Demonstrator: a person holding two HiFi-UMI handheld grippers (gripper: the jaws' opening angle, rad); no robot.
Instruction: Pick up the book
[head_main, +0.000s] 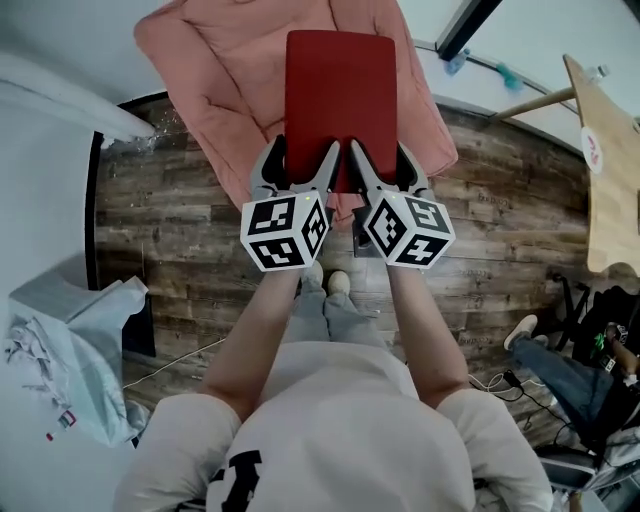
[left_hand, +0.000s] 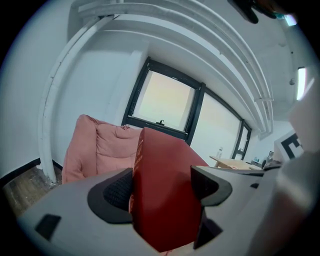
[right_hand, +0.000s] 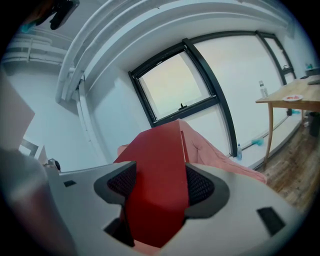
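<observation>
We held the book by its near edge, left gripper and right gripper clamped side by side, its length running straight away from us.

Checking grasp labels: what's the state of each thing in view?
red book: closed, clamped at its near edge by both grippers
left gripper: shut on the red book
right gripper: shut on the red book
pink cushion: slumped on the wooden floor, behind and under the red book
</observation>
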